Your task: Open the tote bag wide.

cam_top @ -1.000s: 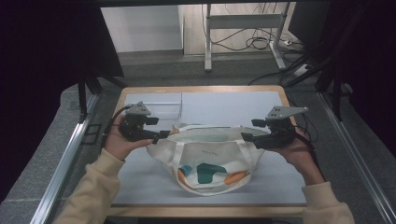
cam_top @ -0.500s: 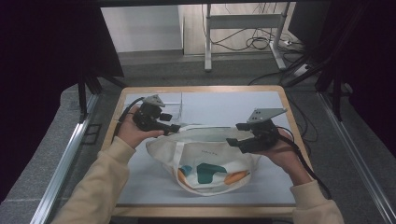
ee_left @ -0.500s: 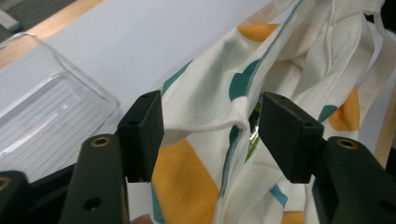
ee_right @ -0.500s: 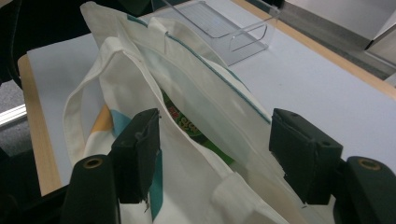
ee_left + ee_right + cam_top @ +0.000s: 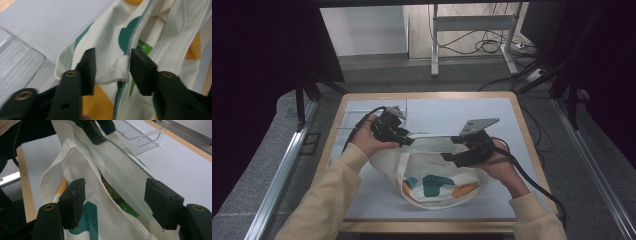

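The cream tote bag [image 5: 437, 180] lies on the counter [image 5: 532, 125] near the person — soft, light, floppy cloth, best taken at its hemmed rim. The left tool [image 5: 112, 67] has just been closing, rim between its jaws, apparently not yet pinched. The right tool [image 5: 115, 200] stands open astride the opposite edge. Beyond — a clear tray [image 5: 140, 132].

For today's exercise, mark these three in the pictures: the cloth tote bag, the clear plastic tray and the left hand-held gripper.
Cloth tote bag [image 5: 432, 186], high view: printed front panel.
Clear plastic tray [image 5: 18, 58], left gripper view: ribbed floor.
Left hand-held gripper [image 5: 112, 71], left gripper view: midway between its jaw tips.
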Motion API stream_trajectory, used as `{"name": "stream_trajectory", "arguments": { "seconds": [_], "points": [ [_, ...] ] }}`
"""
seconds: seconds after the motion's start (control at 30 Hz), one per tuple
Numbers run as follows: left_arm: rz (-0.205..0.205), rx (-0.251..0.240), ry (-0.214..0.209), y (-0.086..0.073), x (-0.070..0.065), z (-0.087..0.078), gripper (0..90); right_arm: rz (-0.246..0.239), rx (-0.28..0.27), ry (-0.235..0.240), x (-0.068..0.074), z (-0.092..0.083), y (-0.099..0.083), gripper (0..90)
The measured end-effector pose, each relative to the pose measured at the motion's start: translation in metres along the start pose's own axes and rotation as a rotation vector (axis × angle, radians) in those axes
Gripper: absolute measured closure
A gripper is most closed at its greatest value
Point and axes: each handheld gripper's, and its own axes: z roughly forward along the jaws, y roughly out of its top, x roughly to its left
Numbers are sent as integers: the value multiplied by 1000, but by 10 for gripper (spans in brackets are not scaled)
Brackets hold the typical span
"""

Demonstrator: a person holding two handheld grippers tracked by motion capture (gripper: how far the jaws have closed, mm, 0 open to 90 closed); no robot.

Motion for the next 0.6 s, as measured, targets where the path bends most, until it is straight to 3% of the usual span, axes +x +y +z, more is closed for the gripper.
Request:
{"name": "stream_trajectory", "arguments": {
  "seconds": [0.17,0.3,0.4,0.5,0.6],
  "points": [
    [25,14,-20,-1,-4,5,699,-24,19,18,5,13,9,333],
    [37,23,-10,-2,-6,7,773,-49,64,34,12,27,13,371],
    [27,14,-1,-2,-7,9,799,-60,108,7,14,36,12,505],
    [37,21,18,-2,-7,9,801,-48,133,23,15,41,10,674],
    [34,15,28,-3,-8,9,804,-50,151,25,15,43,9,777]
  ]
}}
